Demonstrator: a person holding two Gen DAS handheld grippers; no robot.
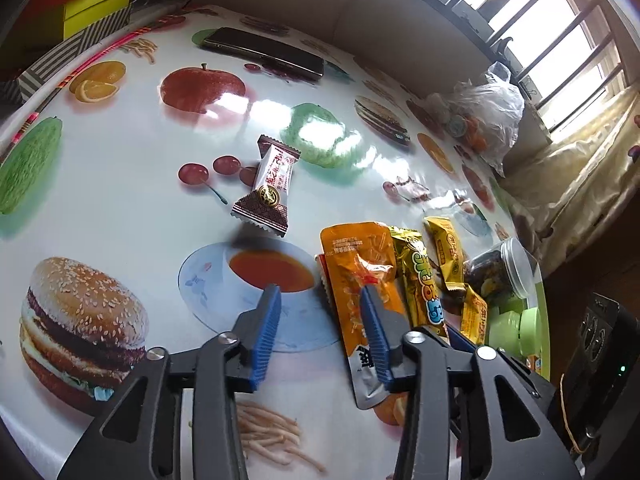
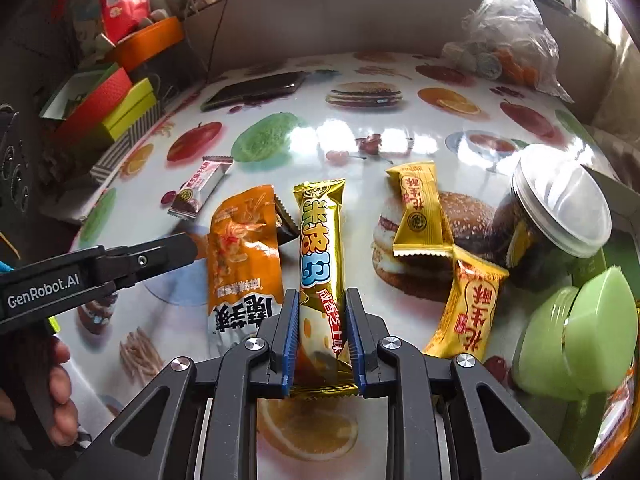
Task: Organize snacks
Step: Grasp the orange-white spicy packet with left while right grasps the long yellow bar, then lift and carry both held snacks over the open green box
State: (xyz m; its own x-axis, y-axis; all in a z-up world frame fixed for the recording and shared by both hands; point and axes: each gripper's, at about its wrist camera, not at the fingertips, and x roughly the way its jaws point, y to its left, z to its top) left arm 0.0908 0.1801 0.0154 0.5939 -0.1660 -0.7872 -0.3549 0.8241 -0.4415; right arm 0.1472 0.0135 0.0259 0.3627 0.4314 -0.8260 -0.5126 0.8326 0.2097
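Observation:
My left gripper [image 1: 320, 304] is open just above the table, its right finger over an orange snack pouch [image 1: 358, 276]; it also shows in the right wrist view [image 2: 188, 246]. My right gripper [image 2: 322, 304] is shut on a long gold snack bar [image 2: 322, 240], seen in the left wrist view [image 1: 418, 276] too. The orange pouch [image 2: 244, 248] lies left of the bar. A brown-and-white candy packet [image 1: 266, 186] lies alone further out. Two yellow pastry packets [image 2: 420, 208] [image 2: 470, 304] lie right of the bar.
A clear-lidded jar [image 2: 560, 208] and a green container [image 2: 576, 332] stand at the right. A plastic bag of items [image 2: 504, 40] sits far right. A phone [image 1: 264, 50] lies at the far side. Stacked coloured boxes [image 1: 96, 4] stand far left. The food-print tablecloth [image 1: 120, 168] covers the table.

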